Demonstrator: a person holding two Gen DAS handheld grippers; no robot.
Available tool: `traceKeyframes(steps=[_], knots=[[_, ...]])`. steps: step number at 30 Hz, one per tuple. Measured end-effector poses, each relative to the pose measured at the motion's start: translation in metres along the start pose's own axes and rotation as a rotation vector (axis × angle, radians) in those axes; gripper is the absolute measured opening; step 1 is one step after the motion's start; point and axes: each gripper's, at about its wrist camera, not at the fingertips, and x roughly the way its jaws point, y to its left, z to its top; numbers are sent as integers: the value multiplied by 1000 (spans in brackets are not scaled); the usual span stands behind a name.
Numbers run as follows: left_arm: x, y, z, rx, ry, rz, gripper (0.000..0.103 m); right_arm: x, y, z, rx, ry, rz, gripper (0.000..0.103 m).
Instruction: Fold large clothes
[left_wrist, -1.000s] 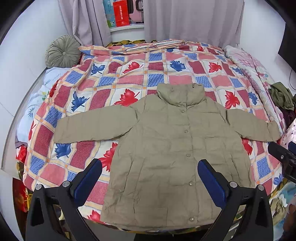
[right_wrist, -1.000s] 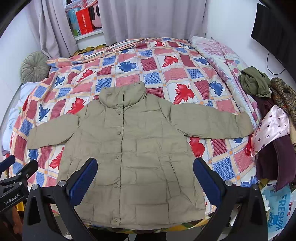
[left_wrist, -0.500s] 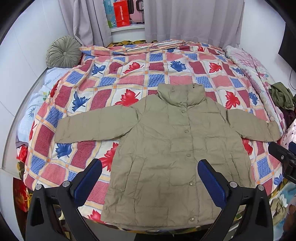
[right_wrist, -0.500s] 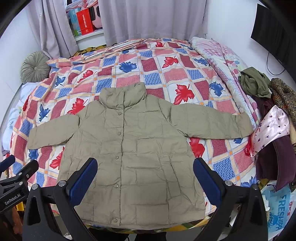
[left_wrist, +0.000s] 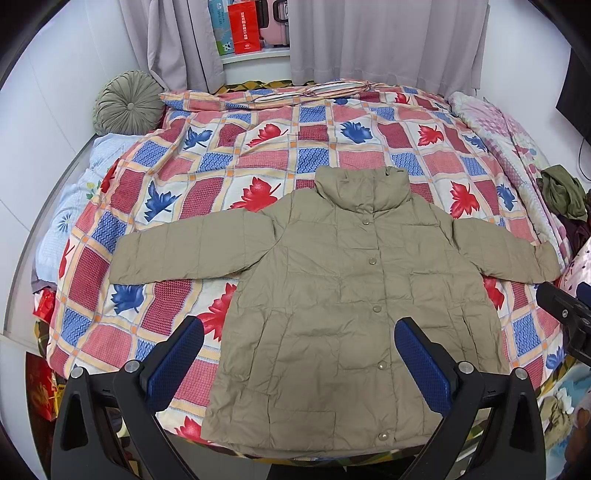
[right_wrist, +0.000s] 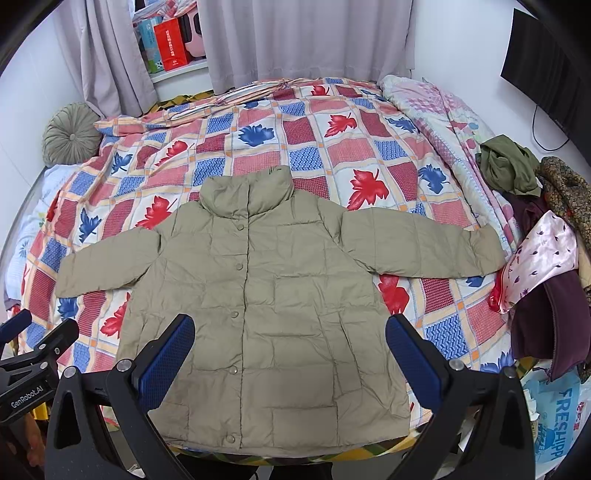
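Jacket lies flat, buttoned, sleeves out, hem at the bed's near edge. Left gripper and right gripper hover above, both spread, empty. Risk: slick puffy fabric may slip a shallow pinch, or the hem slide off the edge.

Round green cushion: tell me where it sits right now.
The round green cushion sits at the far left corner of the bed in both views, against the white wall, beside the grey curtain and above the light blue blanket.
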Motion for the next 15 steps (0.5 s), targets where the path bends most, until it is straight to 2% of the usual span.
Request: traceKeyframes(steps=[15], knots=[[1, -1, -1, 1, 0, 2, 103, 0, -1, -1, 0, -2, 1, 103]])
